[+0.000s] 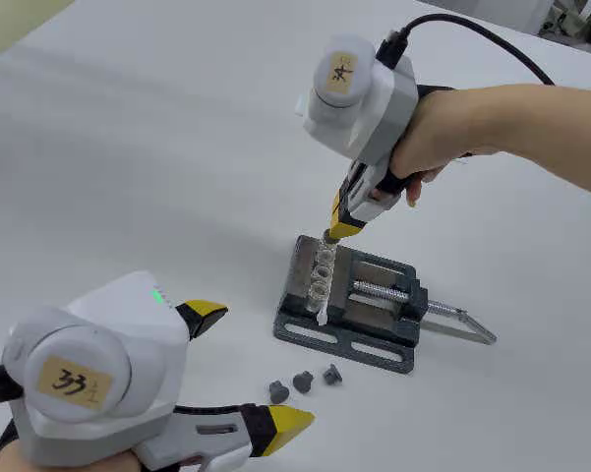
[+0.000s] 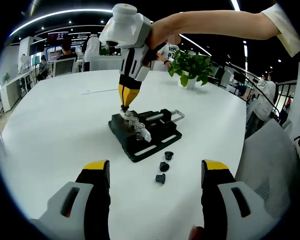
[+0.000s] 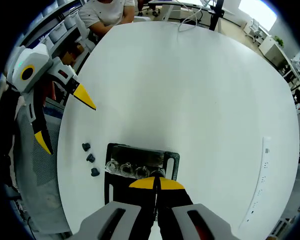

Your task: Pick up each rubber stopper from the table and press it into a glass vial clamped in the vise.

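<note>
Grey rubber stoppers (image 1: 302, 381), three in all, lie loose in a short row on the white table (image 1: 128, 147). They sit just ahead of the left gripper (image 1: 269, 364), within the span of its two jaws, which are spread wide with nothing between them. One black vise (image 1: 374, 324) stands just beyond the stoppers. Clear glass vials (image 3: 126, 170) stand in a row between the vise's plates. Three can be counted plainly in the right gripper view, just ahead and to the left of that gripper's tips, and a fourth is half covered by the tips. The right gripper (image 3: 155, 183) points down at that end vial, its jaws drawn together so the yellow tips meet. Whether a stopper is pinched there cannot be told, as the tips hide it. At the end of the row farthest from those jaws, a small white piece (image 1: 320, 317) is too small to make out.
</note>
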`<state>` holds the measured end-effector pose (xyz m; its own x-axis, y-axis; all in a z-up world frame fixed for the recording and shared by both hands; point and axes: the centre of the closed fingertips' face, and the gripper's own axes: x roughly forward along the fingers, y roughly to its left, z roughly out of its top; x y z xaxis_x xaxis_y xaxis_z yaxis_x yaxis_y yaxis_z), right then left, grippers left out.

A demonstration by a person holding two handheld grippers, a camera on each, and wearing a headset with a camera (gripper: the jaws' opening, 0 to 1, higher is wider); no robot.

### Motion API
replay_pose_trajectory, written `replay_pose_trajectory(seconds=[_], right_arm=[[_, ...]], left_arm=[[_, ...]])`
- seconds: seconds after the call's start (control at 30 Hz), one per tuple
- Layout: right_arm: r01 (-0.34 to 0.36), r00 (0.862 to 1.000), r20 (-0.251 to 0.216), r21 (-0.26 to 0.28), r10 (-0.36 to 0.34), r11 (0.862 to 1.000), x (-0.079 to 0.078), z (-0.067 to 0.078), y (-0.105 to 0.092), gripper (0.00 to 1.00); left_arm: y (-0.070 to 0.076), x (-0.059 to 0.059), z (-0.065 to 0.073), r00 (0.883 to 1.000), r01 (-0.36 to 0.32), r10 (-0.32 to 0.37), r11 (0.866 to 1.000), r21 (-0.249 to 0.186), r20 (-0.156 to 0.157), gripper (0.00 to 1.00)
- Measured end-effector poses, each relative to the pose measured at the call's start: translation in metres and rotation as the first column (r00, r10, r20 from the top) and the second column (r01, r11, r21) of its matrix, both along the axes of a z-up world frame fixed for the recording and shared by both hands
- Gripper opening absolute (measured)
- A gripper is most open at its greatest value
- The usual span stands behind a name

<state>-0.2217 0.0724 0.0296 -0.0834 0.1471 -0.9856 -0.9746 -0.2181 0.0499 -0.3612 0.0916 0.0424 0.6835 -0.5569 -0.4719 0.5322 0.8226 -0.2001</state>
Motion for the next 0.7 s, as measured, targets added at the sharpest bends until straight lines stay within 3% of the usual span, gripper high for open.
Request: replay_pose_trajectory(seconds=[0.13, 0.4, 0.7], right_arm=[[-0.003, 1.000, 0.011, 0.015, 0.003, 1.000, -0.0009, 0.0023, -0.0015, 0.00], [-0.005, 1.000, 0.018, 0.114, 0.003, 0.993, -0.0011, 0.0045, -0.0040, 0.00], [-0.011, 1.000, 0.025, 0.130, 0.008, 0.992, 0.0019, 0.0036, -0.0019, 0.00]], left_arm=[[0.0002, -0.0006, 0.0027, 1.000, 0.001, -0.001, 1.000, 0.004, 0.009, 0.73], [0.0008, -0.0021, 0.0088, 1.000, 0.007, -0.007, 1.000, 0.018, 0.022, 0.73], [0.0025, -0.0025, 0.0081, 1.000, 0.011, -0.012, 1.000, 0.024, 0.021, 0.73]])
